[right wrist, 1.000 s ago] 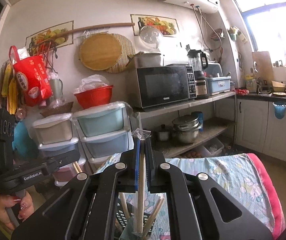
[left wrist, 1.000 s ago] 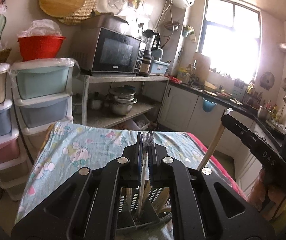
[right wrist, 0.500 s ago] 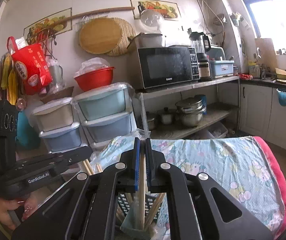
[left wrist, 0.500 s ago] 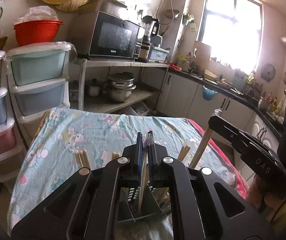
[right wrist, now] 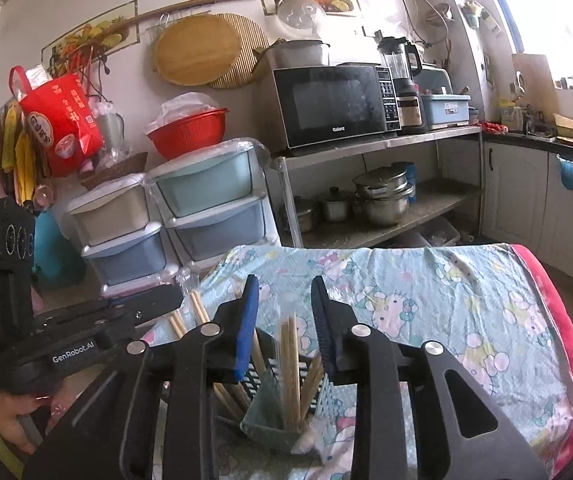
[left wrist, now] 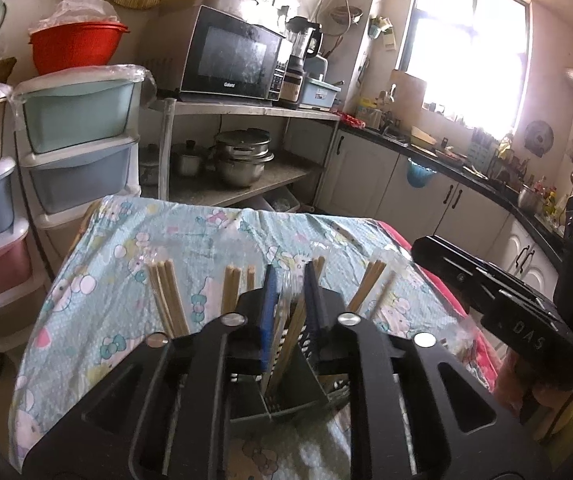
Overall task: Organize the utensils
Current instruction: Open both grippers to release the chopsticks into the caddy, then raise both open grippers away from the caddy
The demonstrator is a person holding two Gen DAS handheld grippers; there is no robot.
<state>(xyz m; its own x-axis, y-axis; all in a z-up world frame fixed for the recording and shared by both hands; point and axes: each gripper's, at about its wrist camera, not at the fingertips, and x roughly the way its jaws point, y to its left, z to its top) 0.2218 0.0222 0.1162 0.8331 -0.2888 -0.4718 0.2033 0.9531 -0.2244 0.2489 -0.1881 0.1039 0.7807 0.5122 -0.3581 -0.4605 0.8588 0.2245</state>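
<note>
A grey slotted utensil holder (left wrist: pixel 286 396) stands on the table near me, with several wooden chopsticks (left wrist: pixel 166 300) upright in it. My left gripper (left wrist: pixel 289 280) hangs just above the holder, its jaws slightly apart, a plastic-wrapped chopstick pair (left wrist: pixel 292 324) standing loose between them in the holder. In the right wrist view my right gripper (right wrist: pixel 282 296) is open above the holder (right wrist: pixel 278 420), with a blurred chopstick bundle (right wrist: pixel 290 364) dropping into it.
The table wears a light blue cartoon cloth (right wrist: pixel 426 292) with a red edge. Beyond it stand stacked plastic drawers (right wrist: pixel 206 208), a metal shelf with a microwave (right wrist: pixel 334 108) and pots (right wrist: pixel 382 200), and a kitchen counter (left wrist: pixel 466 168) under a bright window.
Both grippers tilted down toward the holder and opened. The chopsticks they held have slid out into the holder.
</note>
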